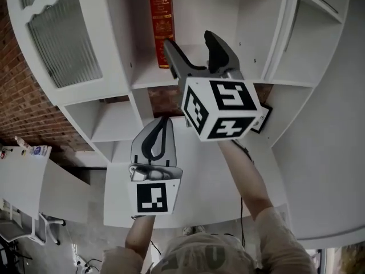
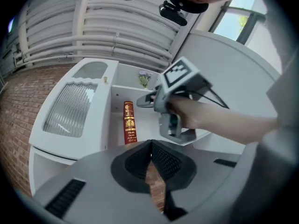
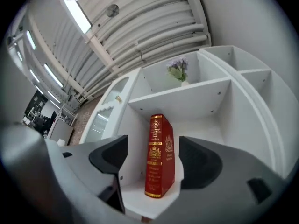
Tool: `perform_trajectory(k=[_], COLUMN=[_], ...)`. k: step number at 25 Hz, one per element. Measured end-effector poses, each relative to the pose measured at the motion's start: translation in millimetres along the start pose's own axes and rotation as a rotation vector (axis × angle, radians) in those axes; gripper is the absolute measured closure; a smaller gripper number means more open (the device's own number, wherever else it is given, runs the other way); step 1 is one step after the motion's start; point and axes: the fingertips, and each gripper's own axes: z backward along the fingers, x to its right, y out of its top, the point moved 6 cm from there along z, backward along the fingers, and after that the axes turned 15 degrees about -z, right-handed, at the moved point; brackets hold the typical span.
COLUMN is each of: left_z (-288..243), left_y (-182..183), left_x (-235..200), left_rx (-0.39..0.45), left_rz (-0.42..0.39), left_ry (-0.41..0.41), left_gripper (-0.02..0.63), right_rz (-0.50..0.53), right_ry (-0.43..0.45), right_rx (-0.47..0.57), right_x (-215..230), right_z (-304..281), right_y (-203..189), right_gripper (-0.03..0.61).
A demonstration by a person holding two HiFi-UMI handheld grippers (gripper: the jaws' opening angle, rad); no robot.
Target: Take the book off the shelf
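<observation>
- Lettering in the head view: gold print and a gold crest run down the spine of the red book (image 1: 161, 21), too small to read. Each gripper's cube carries black-and-white square markers and no words.
- Right gripper (image 1: 190, 41) in that view is raised just right of the book's lower end with its two jaws spread wide and nothing between them. Whether the nearer jaw touches the book cannot be told here. Left gripper (image 1: 162, 121) sits well below the book, its jaws closed together and empty.
- Book in that view stands upright in a compartment of the white shelf unit (image 1: 142, 79), close to the compartment's left wall.
- Print in the left gripper view: the spine again shows gold bands and lines of gold text, unreadable.
- Jaws of the left gripper (image 2: 150, 146) meet at their tips here, with nothing clamped. Up and to the right, a hand (image 2: 196, 115) holds the right gripper (image 2: 145, 99) just right of the book (image 2: 129, 122).
- Writing in the right gripper view: a round gold emblem tops the spine, a crest sits midway and text lines lie below, all too fine to read. A second gold crest marks the cover.
- Right gripper (image 3: 155, 158) has its dark pads wide apart. The book (image 3: 161, 143) shows in the gap between them, clear of both pads.
- Book here is a red hardback, upright on the shelf board, with purple flowers (image 3: 178, 69) one compartment above it.
</observation>
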Motion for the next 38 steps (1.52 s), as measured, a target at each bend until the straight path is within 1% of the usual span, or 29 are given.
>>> perform_trajectory(k=[3,7,9,13,16,19,23,27,30,33,38], left_z=[1.6,6.6,8.8,13.0,15.2,17.5,21.2,24.1,25.1,23.7,25.0], left_y=[4.4,0.5,-2.1,-3.2,-4.8,-5.4,-8.7,-14.1,-18.4,-19.2,-29.1], left_x=[-4.0,-8.8,-11.5,-18.6,-24.3,-27.0,-30.8,-34.0,-34.8,-36.7,-41.6], left_rx=[0.014,0.003,-0.004,-0.002,-0.005,-0.005,-0.018,-0.026,-0.039,-0.039,-0.070], left_rz=[0.014,0.020,0.028,0.028,0.031,0.034,0.034,0.044,0.040,0.045,0.021], left_ry=[0.018,0.033,0.041,0.063,0.082,0.091,0.103,0.118,0.119,0.128,0.131], left_gripper=[0.601,0.601,0.601,0.601,0.601,0.601,0.601,0.601,0.601,0.601,0.601], right_rz=[-0.058,-0.004,0.015,0.014,0.029,0.053,0.044,0.062,0.038,0.051,0.018], right_ry=[-0.070,-0.129,-0.159,-0.210,-0.198,-0.211,-0.244,-0.271,-0.277,-0.280,-0.305], right_rx=[-0.097,-0.175,-0.195,-0.229,-0.221,-0.222,-0.252,-0.270,-0.287,-0.304,-0.343], right_x=[1.1,-3.3,-4.7,-2.7,-5.7,-3.8,5.3,12.2,15.0,15.7,27.0], right_z=[-50.4,-94.0,-109.5,-134.3,-150.7,-161.5,-169.8,-175.3,-177.6,-180.8,-185.1], right_y=[-0.9,-3.5,-5.4,-10.7,-15.7,-24.6,-37.9,-47.0,-53.8,-61.2,-78.9], right_gripper=[0.251,0.241,0.236,0.235,0.235,0.236,0.236,0.236,0.236,0.236,0.236])
